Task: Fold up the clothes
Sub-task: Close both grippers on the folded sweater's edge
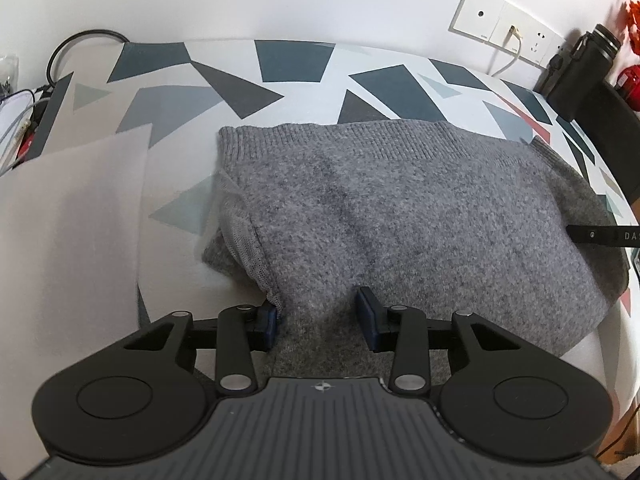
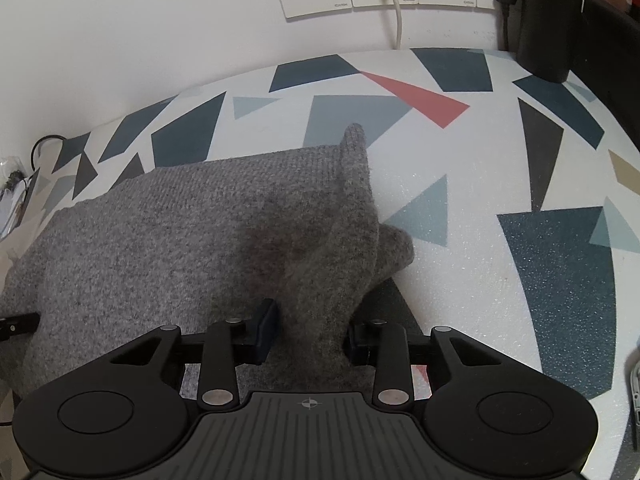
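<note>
one grey sweater (image 1: 400, 216), two grippers (image 1: 322, 320) (image 2: 310, 336) clamping it

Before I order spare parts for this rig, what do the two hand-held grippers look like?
Both match. The left hand-held gripper and right hand-held gripper have matte black bodies with a ribbed grey centre panel carrying a small crosshair mark, two round black discs at the sides, black linkage arms with silver pivot pins, and dark blue pads on the fingers. No cables, hands or sleeves show.
</note>
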A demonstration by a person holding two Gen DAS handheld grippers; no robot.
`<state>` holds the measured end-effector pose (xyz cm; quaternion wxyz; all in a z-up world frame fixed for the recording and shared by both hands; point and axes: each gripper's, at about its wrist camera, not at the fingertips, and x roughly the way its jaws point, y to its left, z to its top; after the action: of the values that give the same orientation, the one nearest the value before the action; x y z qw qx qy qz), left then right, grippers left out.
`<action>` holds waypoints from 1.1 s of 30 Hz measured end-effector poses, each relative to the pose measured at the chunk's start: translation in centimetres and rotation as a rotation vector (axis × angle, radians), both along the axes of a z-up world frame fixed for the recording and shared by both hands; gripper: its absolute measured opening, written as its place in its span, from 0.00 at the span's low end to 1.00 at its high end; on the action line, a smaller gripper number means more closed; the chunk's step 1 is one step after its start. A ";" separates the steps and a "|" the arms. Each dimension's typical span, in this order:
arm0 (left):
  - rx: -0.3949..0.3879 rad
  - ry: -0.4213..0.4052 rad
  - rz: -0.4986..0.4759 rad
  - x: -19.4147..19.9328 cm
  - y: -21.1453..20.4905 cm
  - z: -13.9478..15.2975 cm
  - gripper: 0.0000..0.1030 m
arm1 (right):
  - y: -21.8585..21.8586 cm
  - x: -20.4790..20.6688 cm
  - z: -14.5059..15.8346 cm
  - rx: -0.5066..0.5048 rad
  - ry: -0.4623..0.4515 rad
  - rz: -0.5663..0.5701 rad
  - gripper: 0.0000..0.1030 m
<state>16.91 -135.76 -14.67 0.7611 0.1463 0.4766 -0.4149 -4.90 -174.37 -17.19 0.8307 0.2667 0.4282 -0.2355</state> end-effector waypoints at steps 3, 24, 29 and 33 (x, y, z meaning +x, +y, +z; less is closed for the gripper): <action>0.005 -0.001 0.007 -0.1 -0.1 0.0 0.38 | -0.1 -0.2 -0.1 0.013 -0.014 -0.018 0.30; -0.039 0.105 0.135 0.0 0.1 -0.4 0.37 | 2.1 1.0 -0.2 0.008 -0.015 -0.008 0.30; -0.052 0.121 0.117 -1.1 -0.5 -0.5 0.37 | 3.2 1.8 -0.2 0.014 -0.013 0.011 0.30; -0.060 0.118 0.095 -2.2 -1.4 -0.6 0.36 | 4.4 2.9 -0.1 0.024 -0.013 0.048 0.29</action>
<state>14.72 -137.19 -15.30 0.7546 0.0762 0.5144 -0.4003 -2.02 -169.94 -17.28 0.8356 0.2681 0.4318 -0.2086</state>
